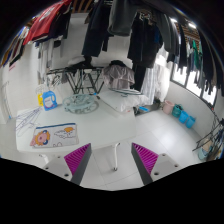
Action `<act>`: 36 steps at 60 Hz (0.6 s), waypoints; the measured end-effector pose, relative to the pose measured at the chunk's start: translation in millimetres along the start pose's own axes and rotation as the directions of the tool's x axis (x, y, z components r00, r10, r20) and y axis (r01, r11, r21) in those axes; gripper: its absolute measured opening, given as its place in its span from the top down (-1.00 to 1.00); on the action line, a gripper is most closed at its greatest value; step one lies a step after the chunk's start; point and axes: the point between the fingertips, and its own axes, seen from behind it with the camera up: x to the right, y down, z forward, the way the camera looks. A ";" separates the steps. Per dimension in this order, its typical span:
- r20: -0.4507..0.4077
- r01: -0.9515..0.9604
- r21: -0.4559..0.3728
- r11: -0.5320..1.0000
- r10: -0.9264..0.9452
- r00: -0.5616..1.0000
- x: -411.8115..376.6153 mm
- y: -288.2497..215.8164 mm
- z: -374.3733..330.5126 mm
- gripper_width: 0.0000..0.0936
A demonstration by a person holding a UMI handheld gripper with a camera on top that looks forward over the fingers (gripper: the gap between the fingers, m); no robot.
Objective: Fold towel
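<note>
My gripper [112, 160] is open and empty, its two fingers wide apart with magenta pads [79, 157] on their inner faces. The fingers hang over a pale white surface [130, 125]. A thin white strip [113, 153] lies on that surface between the fingers. I cannot make out a towel for certain. A grey cloth [120, 74] hangs on a drying rack [82, 85] far beyond the fingers.
A colourful flat pack [54, 135] lies ahead to the left, with blue items [47, 98] behind it. Dark clothes [110, 28] hang along the back. Blue bags [183, 117] stand on the floor at the right.
</note>
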 end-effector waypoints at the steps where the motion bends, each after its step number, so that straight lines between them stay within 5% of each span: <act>1: 0.002 0.008 0.002 1.000 -0.008 1.000 -0.6 -0.5 0.1 -0.80; 36: 0.240 0.119 0.039 0.992 -0.125 0.963 -255.2 13.5 -16.4 -0.81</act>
